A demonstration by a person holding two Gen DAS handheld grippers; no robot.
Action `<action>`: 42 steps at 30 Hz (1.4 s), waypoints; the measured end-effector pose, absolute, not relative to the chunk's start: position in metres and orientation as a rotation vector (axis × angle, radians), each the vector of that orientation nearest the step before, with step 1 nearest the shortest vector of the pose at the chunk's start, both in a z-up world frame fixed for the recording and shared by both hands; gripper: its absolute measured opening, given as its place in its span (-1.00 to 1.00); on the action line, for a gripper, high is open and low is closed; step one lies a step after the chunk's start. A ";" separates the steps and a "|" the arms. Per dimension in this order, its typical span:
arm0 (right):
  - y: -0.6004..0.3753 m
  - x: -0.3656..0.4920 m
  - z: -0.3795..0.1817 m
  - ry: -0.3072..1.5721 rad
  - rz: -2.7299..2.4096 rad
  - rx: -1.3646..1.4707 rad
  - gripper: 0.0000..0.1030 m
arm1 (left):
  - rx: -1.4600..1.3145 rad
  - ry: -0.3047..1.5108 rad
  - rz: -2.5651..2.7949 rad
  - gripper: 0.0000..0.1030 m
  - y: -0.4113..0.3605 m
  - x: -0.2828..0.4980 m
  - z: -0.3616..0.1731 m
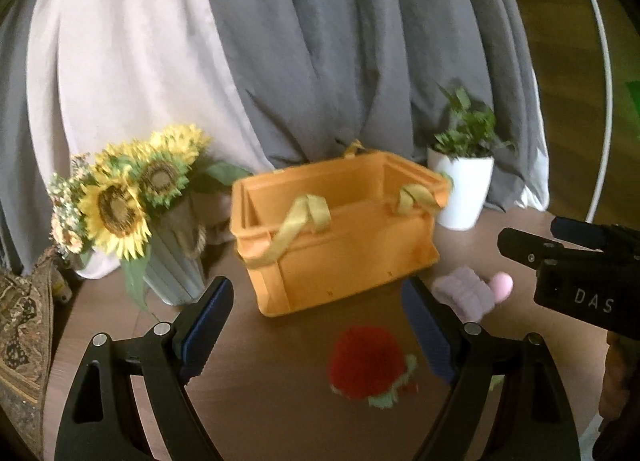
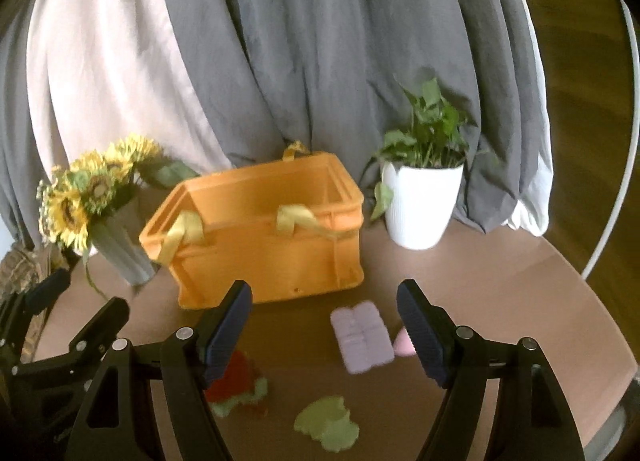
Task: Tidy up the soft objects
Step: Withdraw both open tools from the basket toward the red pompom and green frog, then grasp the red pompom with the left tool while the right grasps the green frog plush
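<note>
Both grippers hover over the brown tabletop [image 2: 500, 285], jaws wide, holding nothing. Left gripper [image 1: 318, 325] points at the orange crate [image 1: 340, 237], which sits at 12 o'clock from it, yellow straps draped over the near rim. Red plush with green trim [image 1: 366, 367] lies between the left jaws, on the tabletop, not gripped. Right gripper [image 2: 324, 331] has the lilac knit piece [image 2: 362, 337] between its jaws, flat on the tabletop, with a pink soft object [image 2: 404, 345] touching its right edge. Light-green soft piece [image 2: 328, 427] lies at 6 o'clock from the lilac one. Sunflower vase [image 2: 120, 249] is at 9 o'clock of the crate, white potted plant [image 2: 420, 205] at 3 o'clock. Grey curtain [image 2: 320, 61] behind.
</note>
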State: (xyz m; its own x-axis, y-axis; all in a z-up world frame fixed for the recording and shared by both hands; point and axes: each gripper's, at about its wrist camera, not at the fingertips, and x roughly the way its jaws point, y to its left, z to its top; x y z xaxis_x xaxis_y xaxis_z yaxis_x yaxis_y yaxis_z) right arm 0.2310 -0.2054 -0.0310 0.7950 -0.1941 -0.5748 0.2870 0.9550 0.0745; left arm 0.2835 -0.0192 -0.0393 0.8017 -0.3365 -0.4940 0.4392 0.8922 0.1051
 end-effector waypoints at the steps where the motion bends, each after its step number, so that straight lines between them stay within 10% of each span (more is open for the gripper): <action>1: -0.204 0.229 -0.035 0.611 -0.262 0.165 0.47 | 0.226 0.495 -0.427 0.67 -0.019 0.283 -0.043; 42: -0.199 0.239 -0.159 1.005 -0.304 0.234 0.47 | 0.308 0.774 -0.562 0.67 -0.048 0.330 -0.154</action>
State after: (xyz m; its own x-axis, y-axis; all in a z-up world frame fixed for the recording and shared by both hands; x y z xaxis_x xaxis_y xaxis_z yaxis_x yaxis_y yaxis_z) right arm 0.2393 -0.1986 -0.1594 0.5000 -0.1420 -0.8543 0.3550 0.9334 0.0526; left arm 0.3303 -0.0479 -0.1538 0.5798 -0.3622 -0.7298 0.5812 0.8116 0.0589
